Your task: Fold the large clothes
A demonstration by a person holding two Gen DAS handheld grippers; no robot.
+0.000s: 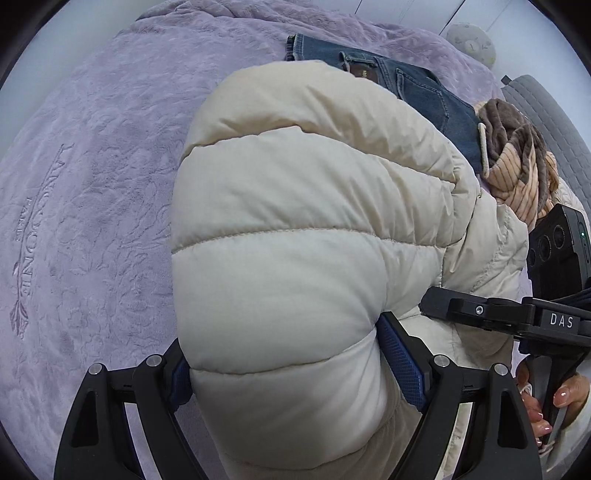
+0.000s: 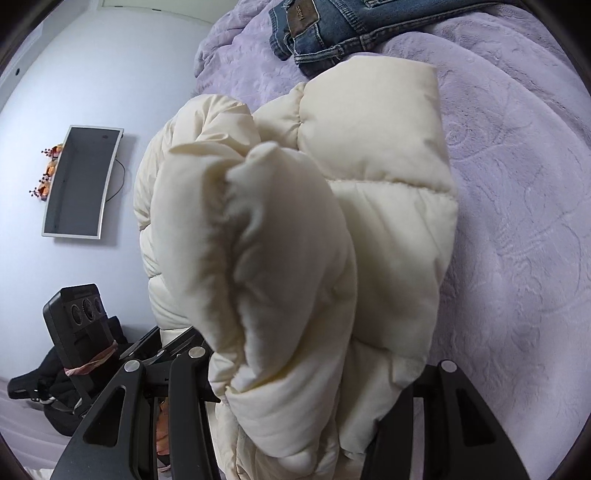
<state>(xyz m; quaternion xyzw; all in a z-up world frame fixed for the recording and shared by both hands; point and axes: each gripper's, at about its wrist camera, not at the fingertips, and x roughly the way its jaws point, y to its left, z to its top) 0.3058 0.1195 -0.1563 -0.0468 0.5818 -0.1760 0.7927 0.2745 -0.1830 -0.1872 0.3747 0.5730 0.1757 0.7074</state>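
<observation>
A cream puffer jacket (image 1: 295,221) hangs bunched over a lilac bed cover (image 1: 92,184). My left gripper (image 1: 291,365) has its blue pads (image 1: 400,358) pressed wide apart on a thick quilted fold of it. In the right wrist view the same jacket (image 2: 295,240) is gathered in a lump between the black fingers (image 2: 192,373) of my right gripper (image 2: 314,373), which is shut on it. The right gripper's body (image 1: 517,317) shows at the right edge of the left wrist view, held by a hand (image 1: 561,398). The jacket hides both grippers' fingertips.
Folded blue jeans (image 2: 325,29) lie on the bed cover (image 2: 517,221) beyond the jacket, also seen as jeans (image 1: 406,81). A brown and peach striped garment (image 1: 517,162) lies beside them, near a grey padded headboard (image 1: 554,122). A flat screen (image 2: 81,181) hangs on the white wall.
</observation>
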